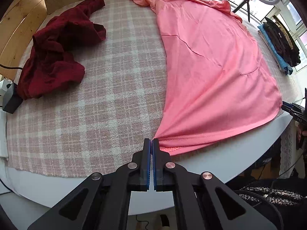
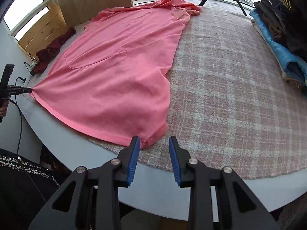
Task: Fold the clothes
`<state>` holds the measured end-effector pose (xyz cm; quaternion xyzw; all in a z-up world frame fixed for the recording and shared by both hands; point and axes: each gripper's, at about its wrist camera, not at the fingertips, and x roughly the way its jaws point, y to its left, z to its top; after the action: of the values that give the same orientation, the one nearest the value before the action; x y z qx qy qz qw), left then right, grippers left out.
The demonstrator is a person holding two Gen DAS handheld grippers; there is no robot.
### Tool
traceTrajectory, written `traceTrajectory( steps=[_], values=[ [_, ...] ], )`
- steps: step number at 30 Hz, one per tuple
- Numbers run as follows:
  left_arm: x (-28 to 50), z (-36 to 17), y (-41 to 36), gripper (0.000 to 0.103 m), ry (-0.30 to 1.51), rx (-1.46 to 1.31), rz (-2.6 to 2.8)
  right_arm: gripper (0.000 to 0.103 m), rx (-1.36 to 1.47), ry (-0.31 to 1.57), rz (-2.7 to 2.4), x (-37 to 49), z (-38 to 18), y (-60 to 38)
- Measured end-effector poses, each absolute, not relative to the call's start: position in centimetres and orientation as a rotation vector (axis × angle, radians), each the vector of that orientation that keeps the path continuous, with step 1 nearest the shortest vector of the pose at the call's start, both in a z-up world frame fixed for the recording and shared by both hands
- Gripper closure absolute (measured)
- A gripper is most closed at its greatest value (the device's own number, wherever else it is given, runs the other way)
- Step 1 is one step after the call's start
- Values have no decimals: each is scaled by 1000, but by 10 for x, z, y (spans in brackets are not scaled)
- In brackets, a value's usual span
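One pink shirt (image 1: 211, 67) was pinched at its hem corner by the left hand-held gripper (image 1: 152, 140); right hand-held gripper (image 2: 153, 140) was spread beside the other corner. One maroon garment (image 1: 55, 51) and one folded stack (image 2: 278, 44) were seen aside.

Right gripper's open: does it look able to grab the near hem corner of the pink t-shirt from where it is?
Probably yes. The right gripper is open, and the hem corner of the pink t-shirt lies flat on the plaid blanket just ahead of its left finger; nothing blocks it.

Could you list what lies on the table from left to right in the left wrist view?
Black box at the edge → crumpled dark red garment → bare stretch of plaid cloth → pink shirt, its near corner pinched by the left gripper → stack of folded clothes.
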<state>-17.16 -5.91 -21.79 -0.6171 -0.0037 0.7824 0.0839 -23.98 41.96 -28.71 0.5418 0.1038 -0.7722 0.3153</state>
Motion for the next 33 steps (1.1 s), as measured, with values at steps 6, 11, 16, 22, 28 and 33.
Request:
traceTrajectory(
  steps=[6, 11, 16, 22, 28, 33],
  values=[
    [-185, -203, -62, 102, 0, -1803, 2371, 101, 1400, 196, -1968, -246, -274, 409],
    [-199, -192, -66, 102, 11, -1775, 2399, 101, 1363, 60, -2001, -284, -235, 403],
    [-238, -219, -65, 102, 53, -1860, 2380, 97, 1479, -8, -2044, -364, -235, 367],
    [-244, -227, -59, 102, 79, -1875, 2347, 97, 1477, 26, -2040, -379, -232, 353],
    [-244, -228, -61, 102, 79, -1882, 2334, 84, 1482, 205, -1986, -386, -252, 317],
    [-240, -229, -64, 102, 71, -1887, 2324, 82, 1546, 238, -1927, -403, -273, 288]
  ],
)
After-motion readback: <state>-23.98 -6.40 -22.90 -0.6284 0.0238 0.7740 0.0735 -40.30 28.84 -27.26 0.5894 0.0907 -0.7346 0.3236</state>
